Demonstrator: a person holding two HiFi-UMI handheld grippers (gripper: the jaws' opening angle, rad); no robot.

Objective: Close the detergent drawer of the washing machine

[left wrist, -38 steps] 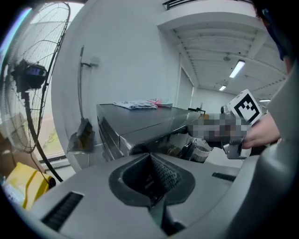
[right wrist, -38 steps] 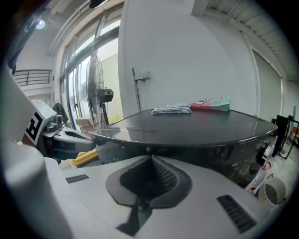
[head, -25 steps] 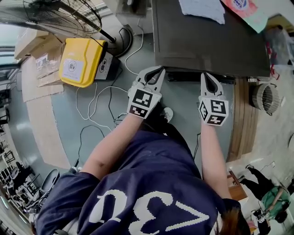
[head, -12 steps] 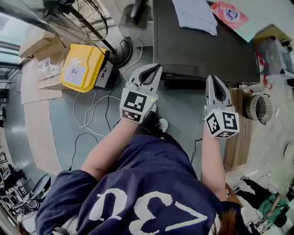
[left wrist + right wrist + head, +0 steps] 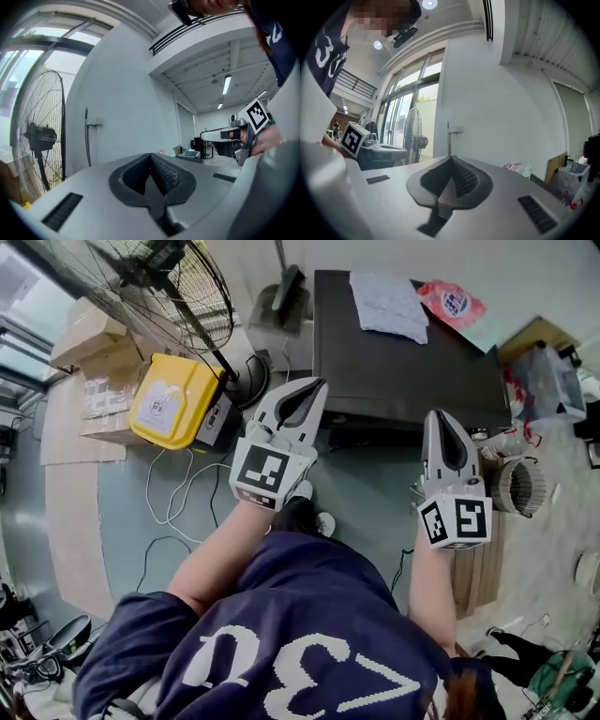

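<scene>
Dark washing machine (image 5: pixel 403 362) sits far; detergent drawer on its near front, not clearly visible. Left gripper (image 5: pixel 317 385) and right gripper (image 5: pixel 438 416) both pinched closed, empty, pointing level at it, probably to push.

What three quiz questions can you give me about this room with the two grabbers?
1. True or false: the left gripper and the right gripper are both wide open.
2. What colour is the box beside the fan? A red, B yellow, C green.
3. Fill in: the white cloth lies on top of the dark ____.
Key: 1 false, both are shut and empty. 2 B. 3 washing machine.
</scene>
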